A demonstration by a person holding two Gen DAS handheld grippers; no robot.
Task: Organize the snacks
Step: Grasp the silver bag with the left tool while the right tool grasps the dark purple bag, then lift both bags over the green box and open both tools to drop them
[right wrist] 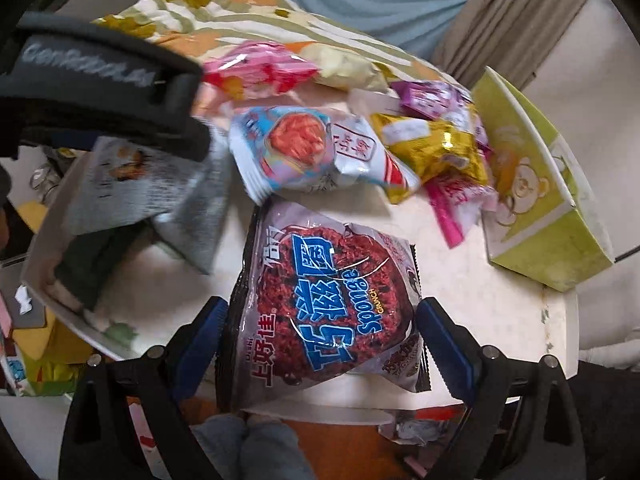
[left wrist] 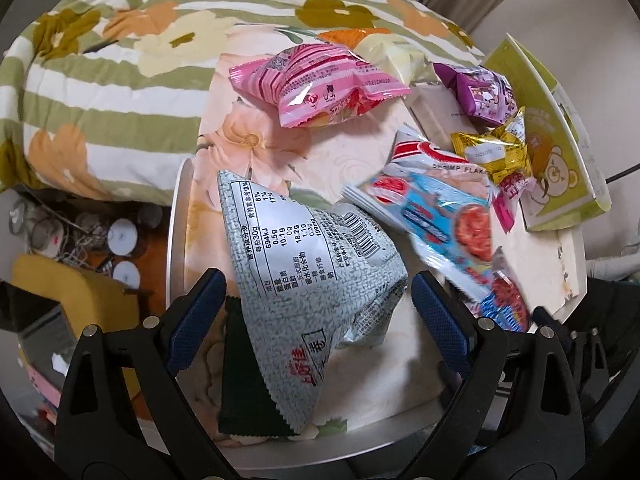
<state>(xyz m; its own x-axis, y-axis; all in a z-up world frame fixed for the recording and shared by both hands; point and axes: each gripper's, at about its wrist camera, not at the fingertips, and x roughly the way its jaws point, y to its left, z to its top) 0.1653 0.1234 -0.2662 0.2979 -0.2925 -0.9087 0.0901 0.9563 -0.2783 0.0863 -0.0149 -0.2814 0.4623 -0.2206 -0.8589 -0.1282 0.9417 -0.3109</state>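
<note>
A grey triangular snack bag (left wrist: 304,288) lies between the open jaws of my left gripper (left wrist: 316,304), inside a floral-lined box (left wrist: 176,240); it also shows blurred in the right wrist view (right wrist: 156,196). My right gripper (right wrist: 320,324) is open around a "Sponge Crunch" bag (right wrist: 332,304) lying on the white table (right wrist: 500,308). A blue shrimp-flake bag (left wrist: 444,216) (right wrist: 296,152), pink bag (left wrist: 320,80), purple bag (left wrist: 480,92) and yellow bag (left wrist: 496,152) lie beyond. The left gripper's body (right wrist: 104,92) shows at upper left in the right wrist view.
A green bear-print box (left wrist: 556,168) (right wrist: 540,200) stands at the table's right. A striped floral quilt (left wrist: 120,80) lies behind. Clutter and a yellow object (left wrist: 60,292) sit on the floor at left.
</note>
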